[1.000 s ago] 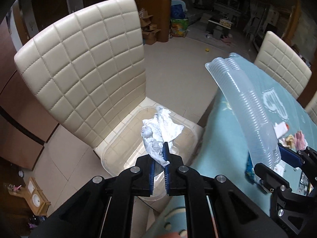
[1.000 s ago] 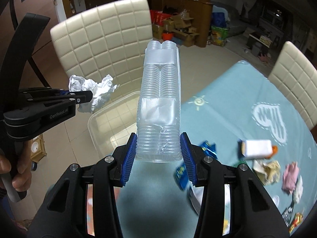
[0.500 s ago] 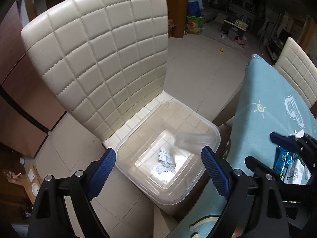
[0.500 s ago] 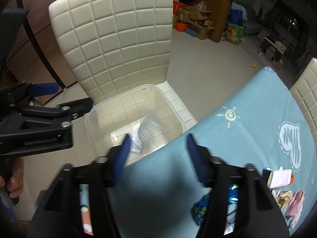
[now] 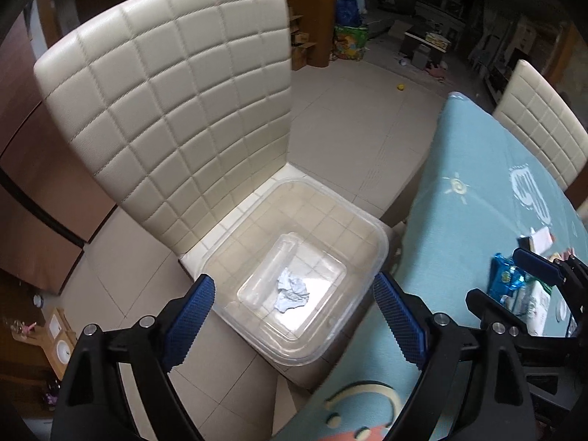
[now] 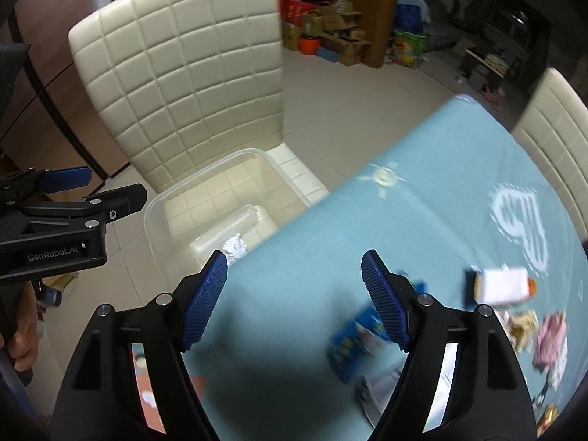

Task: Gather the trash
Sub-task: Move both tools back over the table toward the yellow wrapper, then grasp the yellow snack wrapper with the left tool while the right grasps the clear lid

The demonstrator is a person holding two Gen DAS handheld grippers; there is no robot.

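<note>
A clear plastic bin (image 5: 382, 253) stands on the seat of a cream quilted chair (image 5: 176, 110). Inside it lie a crumpled white tissue (image 5: 292, 290) and a stack of clear plastic cups (image 5: 272, 268) on its side. My left gripper (image 5: 292, 282) hangs open above the bin with nothing between its fingers. My right gripper (image 6: 294, 257) is open and empty over the teal table edge, beside the bin (image 6: 161, 198). In the right wrist view the cups (image 6: 235, 222) and tissue (image 6: 235, 247) show behind its left finger, and the left gripper (image 6: 92, 198) is at the left.
On the teal tablecloth (image 6: 404, 220) lie a blue wrapper (image 6: 352, 341), a white and orange box (image 6: 503, 286), tan crumpled paper (image 6: 522, 327) and a pink tissue (image 6: 551, 338). A second cream chair (image 5: 540, 125) stands across the table. A hand (image 6: 22, 341) holds the left gripper's handle.
Both grippers opened. The tissue fell from the left one and the cup stack from the right one into the bin, where both now lie. The views have shifted lower.
</note>
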